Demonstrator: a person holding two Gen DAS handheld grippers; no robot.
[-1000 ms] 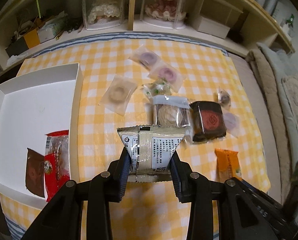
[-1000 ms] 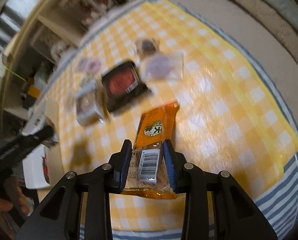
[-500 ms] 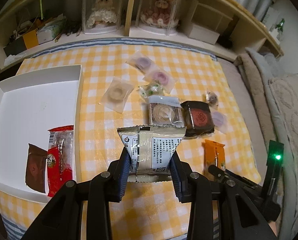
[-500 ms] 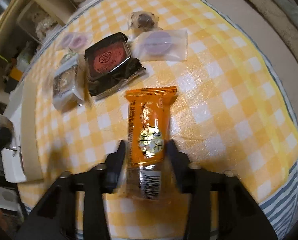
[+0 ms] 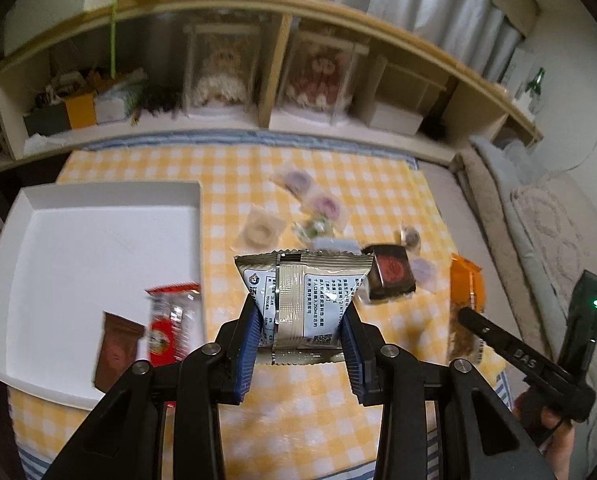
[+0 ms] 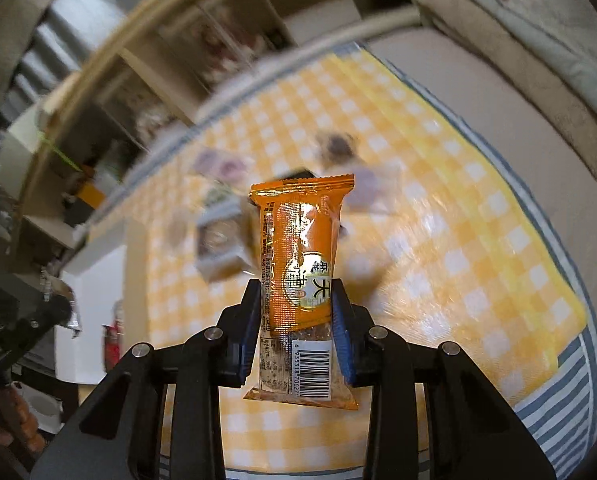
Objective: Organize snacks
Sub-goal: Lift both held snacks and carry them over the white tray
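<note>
1. Carrying two packs: left gripper (image 5: 300,334) pinches the silver snack pack (image 5: 302,300), frame centre; right gripper (image 6: 294,330) pinches the orange snack bar (image 6: 300,256), lifted off the checked cloth (image 6: 438,216).
2. Move both over the white tray (image 5: 98,208), left of frame.
3. Lower inside the rim beside the red pack (image 5: 170,328), then release.

The right hand-held gripper (image 6: 296,330) pinches an orange snack packet (image 6: 302,264) between its blue pads, the packet standing upright with its barcode end lowest, raised clear of the yellow checked tabletop (image 6: 450,248). Behind it the loose snacks are blurred; one looks like a clear-wrapped pastry (image 6: 218,246). At the far left a white tray (image 6: 92,312) shows, with the left hand-held gripper (image 6: 54,308) before it.
</note>
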